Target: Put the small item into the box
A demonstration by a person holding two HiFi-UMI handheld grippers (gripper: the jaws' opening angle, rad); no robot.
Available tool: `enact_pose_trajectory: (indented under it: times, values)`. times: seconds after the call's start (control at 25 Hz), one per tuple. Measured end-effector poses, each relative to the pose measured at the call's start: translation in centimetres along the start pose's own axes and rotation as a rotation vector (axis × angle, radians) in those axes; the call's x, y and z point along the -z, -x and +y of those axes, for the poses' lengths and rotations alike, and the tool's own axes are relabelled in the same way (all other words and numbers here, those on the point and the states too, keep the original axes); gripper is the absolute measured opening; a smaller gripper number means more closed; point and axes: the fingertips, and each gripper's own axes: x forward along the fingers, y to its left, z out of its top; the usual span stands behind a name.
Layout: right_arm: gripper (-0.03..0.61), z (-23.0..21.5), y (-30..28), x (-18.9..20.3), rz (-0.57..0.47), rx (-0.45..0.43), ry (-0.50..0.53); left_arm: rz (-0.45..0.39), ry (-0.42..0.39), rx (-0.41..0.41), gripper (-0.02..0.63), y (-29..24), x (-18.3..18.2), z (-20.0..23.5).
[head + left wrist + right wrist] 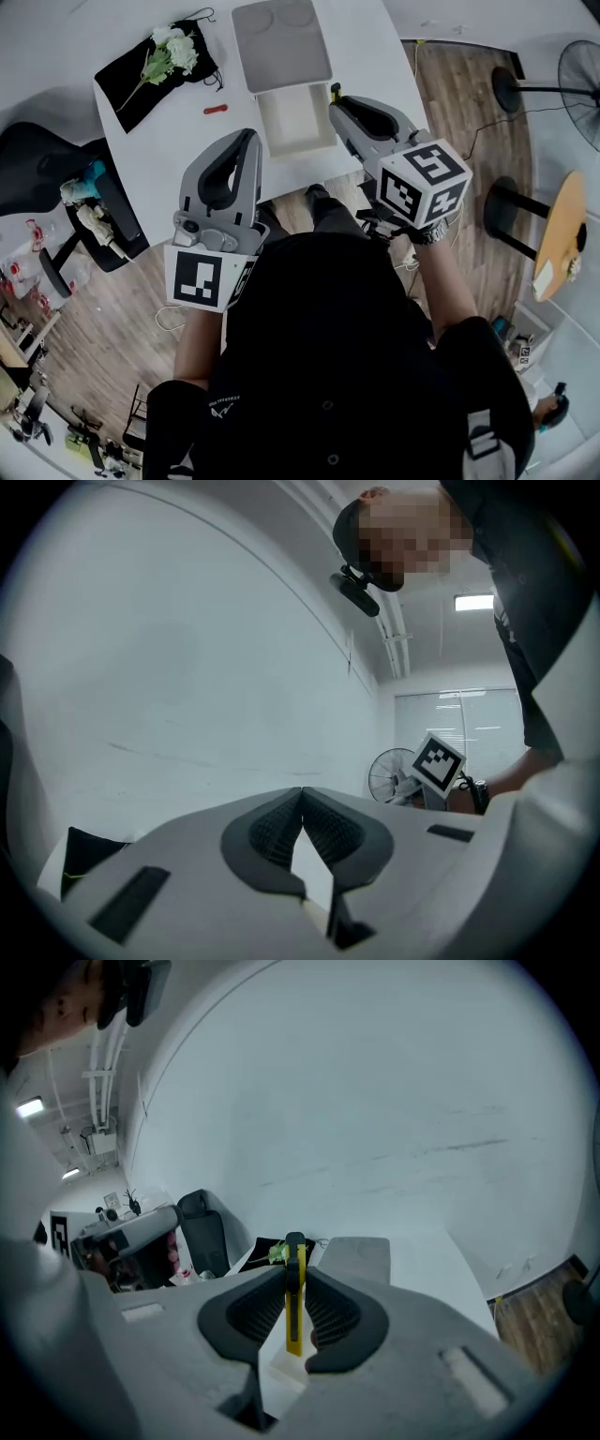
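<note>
Two grey hand-held grippers, each carrying a cube with square markers, are raised over the near part of a white table [169,141].

1. Left gripper [247,138]: the jaws are pressed together. Its dark ribbed pads [272,832] meet at the tips with nothing between them. It is held to the left of the box, and its own view faces a pale wall.

2. Right gripper [336,99]: the jaws are clamped on a slim yellow-and-black small item [294,1297]. The item stands upright between the pads and pokes out past the tips. In the head view its end sits just beside the far right corner of the box, not inside it.

3. Shallow white open box [296,117]: it lies flat on the table, between the two grippers' tips.

4. Flat grey lid with two round impressions [281,42]: it lies on the table, touching the far edge of the box.

5. Small red object [215,110]: it is on the tabletop to the left of the box, between the box and the cloth.

6. Black cloth [155,70]: it lies at the far left corner of the table, with a spray of white flowers on a green stem [171,52] on top of it.

7. Black office chair [37,173]: it stands on the wooden floor to the left of the table.

8. Standing fan [581,80]: it is at the far right, well apart from the table.
</note>
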Motion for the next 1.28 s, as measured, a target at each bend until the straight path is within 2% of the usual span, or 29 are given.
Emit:
enact_pose_trajectory:
  times: [0.44, 0.84, 1.0, 1.28]
  values:
    - [0.069, -1.2, -7.6, 7.0, 0.258, -0.056, -0.007, -0.002, 0.012, -0.019, 0.005, -0.4, 0.0, 1.4]
    - [0.069, -2.9, -11.9, 14.7, 0.479, -0.047, 0.013, 0.01, 0.03, -0.091, 0.005, 1.0, 0.8, 2.5]
    - [0.069, -3.3, -13.5, 17.1, 0.541, -0.043, 0.03, 0.017, 0.046, -0.121, 0.005, 1.6, 1.2, 2.9]
    - [0.069, -4.7, -14.9, 20.2, 0.633, -0.002, 0.065, 0.007, 0.029, -0.165, 0.005, 2.4, 1.2, 3.5]
